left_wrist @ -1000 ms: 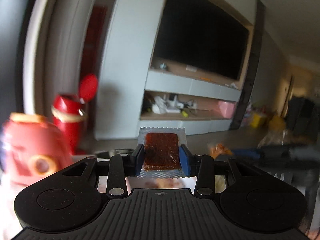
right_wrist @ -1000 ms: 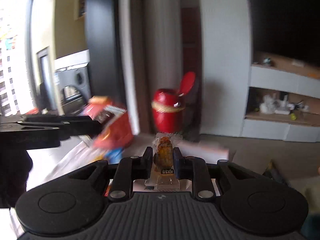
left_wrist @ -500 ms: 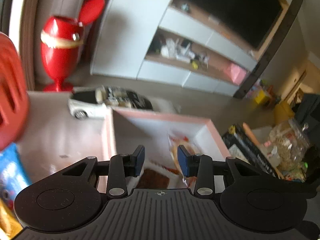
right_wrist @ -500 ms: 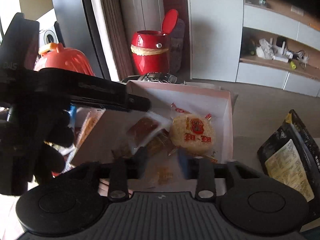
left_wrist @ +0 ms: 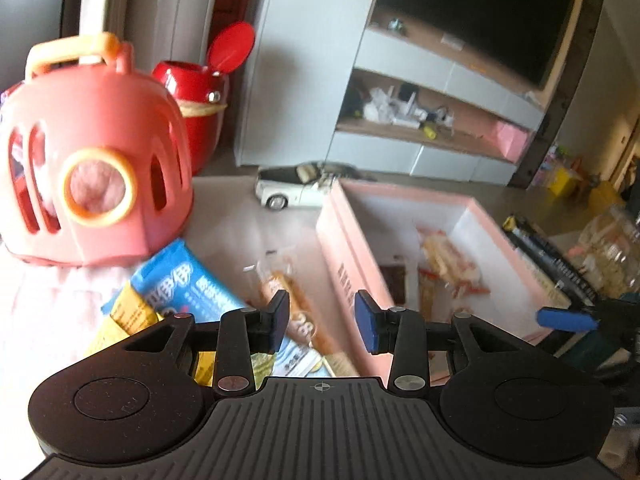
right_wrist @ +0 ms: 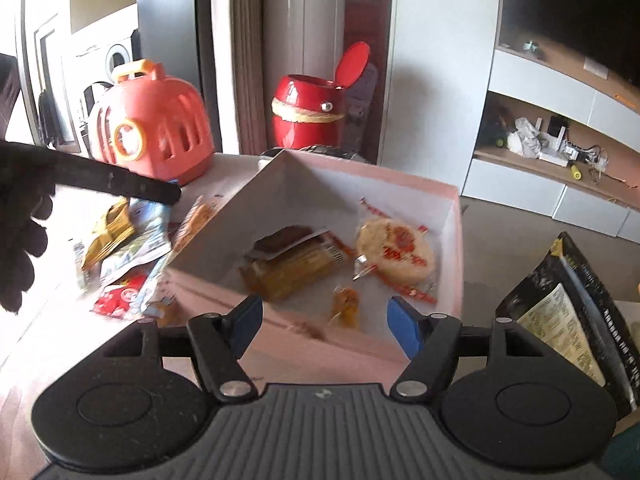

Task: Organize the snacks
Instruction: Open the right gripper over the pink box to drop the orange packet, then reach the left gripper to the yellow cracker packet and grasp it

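We are holding the left tool (left_wrist: 322,322) with its jaws apart and empty over the loose snack packets (left_wrist: 280,292) lying on the desk beside the pink box (right_wrist: 456,216). Our right tool (right_wrist: 325,326), its jaws having just been opening with nothing between them, is hovering at the box's near wall, while the round cracker (right_wrist: 394,250) and brown bars (right_wrist: 288,268) are lying inside the box.
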Demonstrator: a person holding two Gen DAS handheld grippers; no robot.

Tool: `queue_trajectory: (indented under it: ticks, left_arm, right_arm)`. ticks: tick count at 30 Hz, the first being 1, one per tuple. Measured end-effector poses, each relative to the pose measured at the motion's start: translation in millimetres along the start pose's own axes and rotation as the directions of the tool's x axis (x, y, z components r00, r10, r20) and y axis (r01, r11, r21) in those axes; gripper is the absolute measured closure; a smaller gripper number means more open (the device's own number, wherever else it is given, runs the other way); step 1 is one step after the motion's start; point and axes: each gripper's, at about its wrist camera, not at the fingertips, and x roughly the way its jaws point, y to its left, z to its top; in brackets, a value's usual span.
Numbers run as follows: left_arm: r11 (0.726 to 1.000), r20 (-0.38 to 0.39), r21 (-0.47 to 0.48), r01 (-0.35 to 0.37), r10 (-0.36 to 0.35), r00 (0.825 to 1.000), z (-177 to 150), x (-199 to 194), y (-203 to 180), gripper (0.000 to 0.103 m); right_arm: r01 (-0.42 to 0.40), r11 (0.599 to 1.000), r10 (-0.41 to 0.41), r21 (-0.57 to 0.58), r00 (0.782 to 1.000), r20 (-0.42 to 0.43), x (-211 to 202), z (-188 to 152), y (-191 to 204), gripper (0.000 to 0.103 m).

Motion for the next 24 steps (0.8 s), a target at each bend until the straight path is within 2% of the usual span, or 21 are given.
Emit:
queue_trajectory:
  ticks: [3, 6, 8, 11, 16, 20, 24]
  left_arm:
    - [0.999, -0.011, 0.013, -0.053, 0.053, 0.999, 4.7, 18.4, -5.5, 0.062]
    - [0.991, -0.048, 0.056, -0.118, 0.121, 0.991, -0.3, 32.1, -9.8, 0.062]
    - [0.990, -0.091, 0.089, -0.113, 0.122, 0.988, -11.4, 35.4, -11.2, 0.061]
    - [0.992, -0.096, 0.108, -0.072, 0.083, 0.992, -32.4, 22.5, -9.6, 0.058]
    - [0.997, -0.122, 0.079, 0.002, 0.008, 0.993, -74.8, -23.4, -5.4, 0.058]
    - [0.997, -0.147, -0.022, 0.068, -0.070, 0.987, -108.9, -53.2, -0.3, 0.059]
    - [0.989, -0.175, -0.069, 0.129, -0.139, 0.975, -123.9, -74.2, 1.9, 0.060]
  right_arm:
    - [0.006, 1.000, -0.006, -0.016, 1.000, 0.019, -5.6, -5.9, 9.3, 0.028]
    - [0.012, 0.999, -0.010, -0.041, 0.999, 0.032, -11.9, -11.7, 22.6, 0.028]
    - [-0.009, 0.999, 0.011, -0.042, 0.999, 0.037, -18.2, -17.8, 26.8, 0.027]
    - [-0.037, 0.998, 0.038, -0.048, 0.999, 0.005, -18.5, -32.5, 32.6, 0.025]
    - [0.024, 0.998, -0.027, -0.064, 0.999, -0.042, -6.7, -65.9, 42.1, 0.025]
    - [-0.036, 0.999, 0.037, 0.021, 0.998, -0.059, -5.6, -80.3, 48.2, 0.024]
    - [-0.128, 0.992, 0.128, 0.019, 0.991, -0.040, -13.4, -83.2, 65.3, 0.024]
